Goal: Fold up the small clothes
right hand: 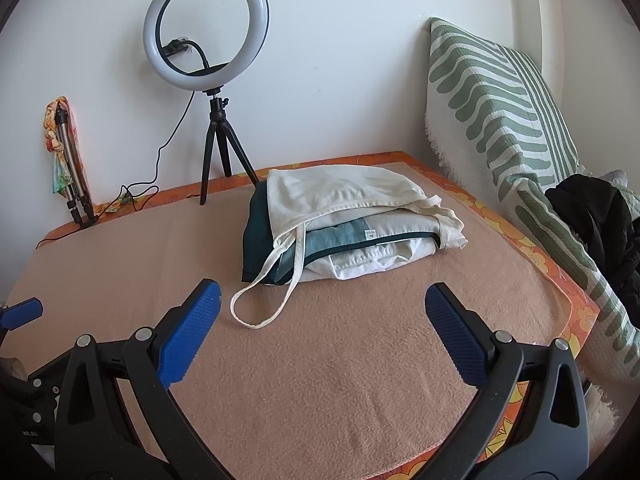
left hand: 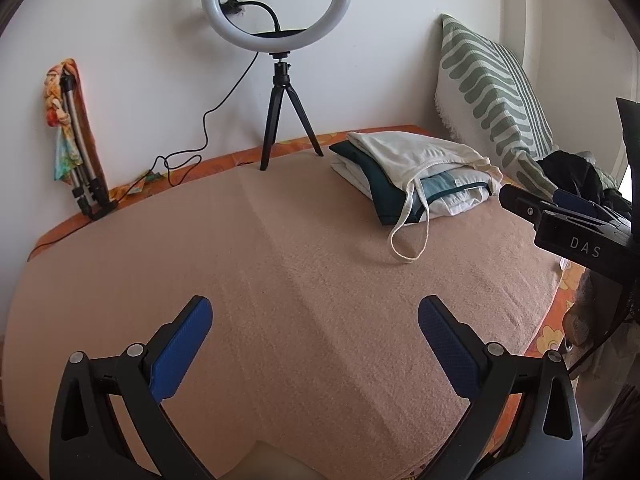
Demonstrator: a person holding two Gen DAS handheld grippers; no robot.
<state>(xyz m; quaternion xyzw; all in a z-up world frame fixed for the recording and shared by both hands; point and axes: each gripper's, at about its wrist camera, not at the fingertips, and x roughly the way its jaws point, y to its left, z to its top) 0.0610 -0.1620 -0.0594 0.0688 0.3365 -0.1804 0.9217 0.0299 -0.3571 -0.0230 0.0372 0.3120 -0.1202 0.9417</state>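
Observation:
A stack of folded clothes (right hand: 352, 236) lies on the pink blanket (right hand: 320, 360), with a cream strappy top (right hand: 340, 192) uppermost over a dark teal garment and white pieces. One cream strap loops out onto the blanket (right hand: 256, 316). In the left wrist view the same stack (left hand: 416, 172) sits at the back right. My right gripper (right hand: 322, 300) hovers open just in front of the stack, holding nothing. My left gripper (left hand: 314, 316) is open over bare blanket (left hand: 280, 280), well left of the stack. The right gripper's body (left hand: 576, 228) shows at that view's right edge.
A ring light on a small black tripod (right hand: 218, 140) stands at the back by the wall, its cable trailing left. A folded tripod wrapped in patterned cloth (right hand: 68, 168) leans at the far left. A green-striped pillow (right hand: 512, 128) and dark clothing (right hand: 600, 216) lie on the right.

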